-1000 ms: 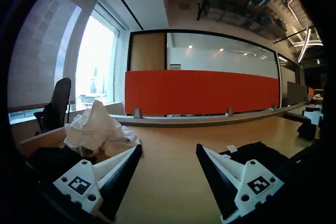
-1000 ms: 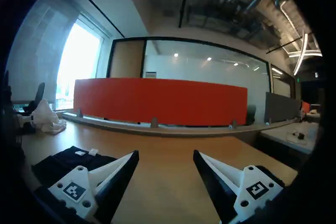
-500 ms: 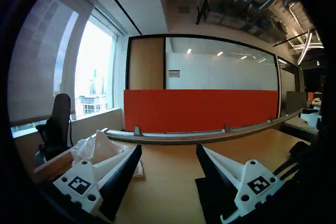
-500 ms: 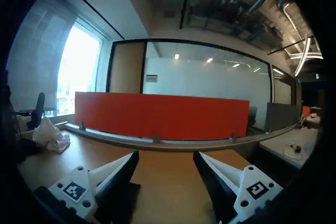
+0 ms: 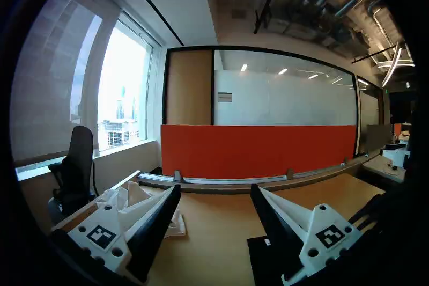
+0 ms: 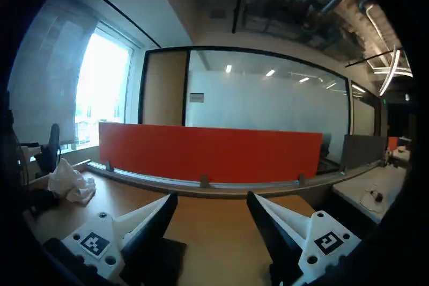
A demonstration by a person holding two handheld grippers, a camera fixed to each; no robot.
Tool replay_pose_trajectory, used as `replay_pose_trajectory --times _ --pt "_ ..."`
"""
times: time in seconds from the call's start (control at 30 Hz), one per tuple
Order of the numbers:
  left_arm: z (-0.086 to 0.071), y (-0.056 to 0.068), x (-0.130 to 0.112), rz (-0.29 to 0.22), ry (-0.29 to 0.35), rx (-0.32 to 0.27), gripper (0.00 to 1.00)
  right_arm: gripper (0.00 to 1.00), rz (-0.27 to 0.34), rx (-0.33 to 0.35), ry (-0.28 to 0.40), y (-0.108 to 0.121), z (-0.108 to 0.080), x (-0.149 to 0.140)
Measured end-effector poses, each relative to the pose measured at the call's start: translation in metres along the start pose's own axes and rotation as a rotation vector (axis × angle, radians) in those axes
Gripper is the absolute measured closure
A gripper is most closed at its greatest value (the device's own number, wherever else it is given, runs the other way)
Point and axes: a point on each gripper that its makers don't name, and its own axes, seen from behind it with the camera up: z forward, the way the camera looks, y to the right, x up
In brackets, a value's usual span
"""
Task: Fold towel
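Observation:
A dark, black towel lies flat on the wooden desk; a corner of it (image 5: 261,254) shows low down beside my left gripper's right finger, and an edge (image 6: 167,254) shows low between my right gripper's fingers. My left gripper (image 5: 214,187) is open, with nothing between its fingers. My right gripper (image 6: 211,195) is open too and holds nothing. Both hover above the desk and point level at the far divider. Most of the towel is hidden below the views.
A crumpled white cloth (image 5: 126,200) (image 6: 69,185) sits on the desk's left end. An orange divider (image 5: 257,152) (image 6: 209,152) runs along the desk's far edge. A black office chair (image 5: 75,170) stands by the window, with another desk (image 6: 370,187) to the right.
Both views have tilted up: the black towel has slid down to the bottom edge and the white cloth sits lower. More wall and ceiling show. Both grippers stay open.

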Motion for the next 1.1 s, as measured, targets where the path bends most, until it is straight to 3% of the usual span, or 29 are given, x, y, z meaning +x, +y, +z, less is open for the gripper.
replay_pose_trajectory --times 0.67,1.1 --pt "-0.005 0.038 -0.018 0.019 -0.125 -0.159 0.04 0.0 -0.09 0.136 -0.067 -0.021 -0.011 -0.004" --pt "-0.007 0.057 -0.058 0.092 -0.243 -0.27 0.04 0.0 -0.171 0.316 -0.204 -0.047 -0.028 -0.045"
